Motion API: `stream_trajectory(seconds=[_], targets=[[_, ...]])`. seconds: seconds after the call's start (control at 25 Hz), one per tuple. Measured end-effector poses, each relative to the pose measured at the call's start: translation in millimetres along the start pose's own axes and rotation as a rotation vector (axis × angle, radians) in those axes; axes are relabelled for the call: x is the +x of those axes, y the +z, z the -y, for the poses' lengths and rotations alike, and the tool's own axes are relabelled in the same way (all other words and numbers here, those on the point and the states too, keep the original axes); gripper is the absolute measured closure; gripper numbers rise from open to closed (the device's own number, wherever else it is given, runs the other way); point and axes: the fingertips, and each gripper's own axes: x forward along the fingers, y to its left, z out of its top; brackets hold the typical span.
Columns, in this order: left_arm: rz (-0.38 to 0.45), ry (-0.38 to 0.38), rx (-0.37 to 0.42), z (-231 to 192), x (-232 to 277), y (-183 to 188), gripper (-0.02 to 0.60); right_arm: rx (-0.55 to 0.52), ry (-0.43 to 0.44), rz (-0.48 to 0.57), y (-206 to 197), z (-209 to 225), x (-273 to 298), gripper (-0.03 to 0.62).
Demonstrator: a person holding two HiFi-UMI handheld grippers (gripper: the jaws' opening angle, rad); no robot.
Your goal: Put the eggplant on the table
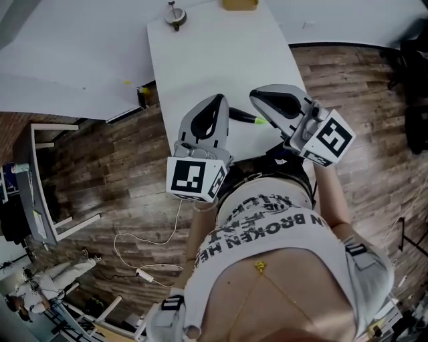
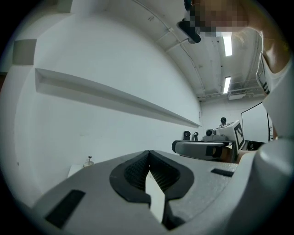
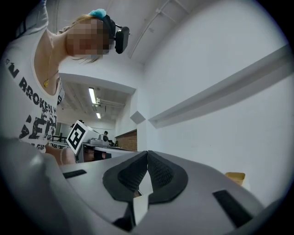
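Note:
In the head view the eggplant (image 1: 245, 117), dark with a green stem end, lies on the white table (image 1: 200, 53) near its front edge, partly hidden between the two grippers. My left gripper (image 1: 218, 100) is held up above the table's front left, pointing level, shut with nothing in it. My right gripper (image 1: 258, 97) hangs just right of it, also shut and empty. In the left gripper view the jaws (image 2: 148, 154) meet at the tip and the right gripper (image 2: 202, 148) shows beside them. The right gripper view has its jaws (image 3: 147, 154) closed the same way.
A small metal thing (image 1: 175, 15) and a yellowish box (image 1: 239, 4) sit at the table's far end. A white wall with a ledge (image 2: 115, 98) is ahead. A metal rack (image 1: 40, 180) and a white cable (image 1: 144, 270) lie on the wooden floor at left.

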Motion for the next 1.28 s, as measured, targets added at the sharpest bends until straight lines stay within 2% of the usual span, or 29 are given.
stream_trajectory(seconds=[0.32, 1.28], targets=[[0.034, -0.006, 0.014, -1, -3, 11, 0.575, -0.002, -0.011, 0.052, 15, 1, 1, 0.585], [0.048, 0.006, 0.005, -9, -11, 14, 0.575, -0.031, -0.013, 0.052, 23, -1, 7, 0.586]])
